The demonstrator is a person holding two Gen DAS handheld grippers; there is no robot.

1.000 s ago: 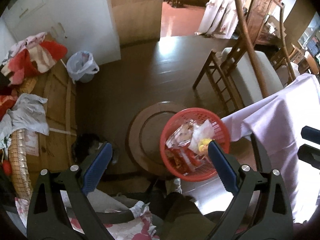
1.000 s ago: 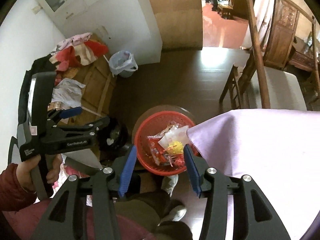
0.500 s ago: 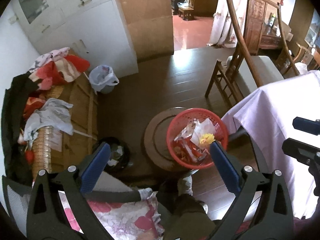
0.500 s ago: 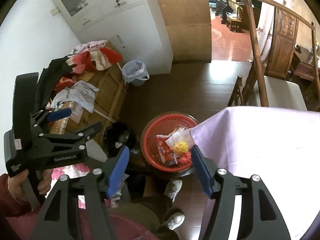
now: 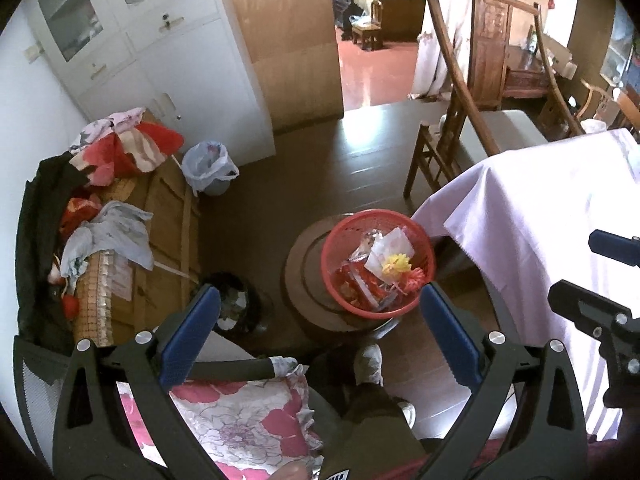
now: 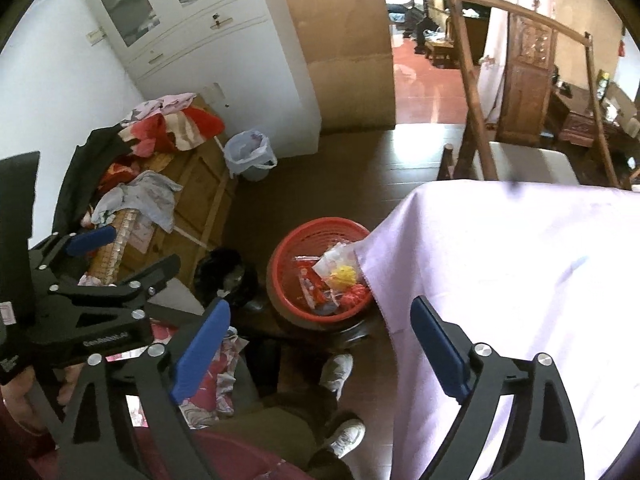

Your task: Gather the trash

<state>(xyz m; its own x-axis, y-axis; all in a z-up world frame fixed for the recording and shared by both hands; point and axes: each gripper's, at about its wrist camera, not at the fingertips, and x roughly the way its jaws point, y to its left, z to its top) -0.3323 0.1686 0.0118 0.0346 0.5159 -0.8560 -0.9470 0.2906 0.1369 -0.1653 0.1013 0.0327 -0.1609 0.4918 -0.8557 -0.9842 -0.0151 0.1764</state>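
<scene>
A red mesh basket [image 5: 420, 240] [image 6: 280, 264] stands on a round wooden stool [image 5: 298, 276] on the floor. It holds red snack wrappers [image 5: 354, 284], a white wrapper [image 5: 390, 246] and a yellow crumpled piece [image 5: 396, 264] [image 6: 344, 274]. My left gripper [image 5: 318, 332] is open and empty, high above the basket; it also shows at the left of the right wrist view [image 6: 120, 256]. My right gripper [image 6: 322, 344] is open and empty, above the basket and the table corner; it shows at the right edge of the left wrist view [image 5: 600, 276].
A table with a lilac cloth [image 5: 540, 208] [image 6: 520, 264] stands right of the basket. A wooden chair [image 5: 464, 136], a bin with a blue bag [image 5: 210, 168], a black bin [image 5: 240, 308], and a wooden chest heaped with clothes [image 5: 120, 208] surround the floor. My legs and shoes [image 6: 338, 368] are below.
Both grippers have risen and pulled back, so the basket looks smaller and farther. The right gripper's jaws have spread wider. The basket has not moved.
</scene>
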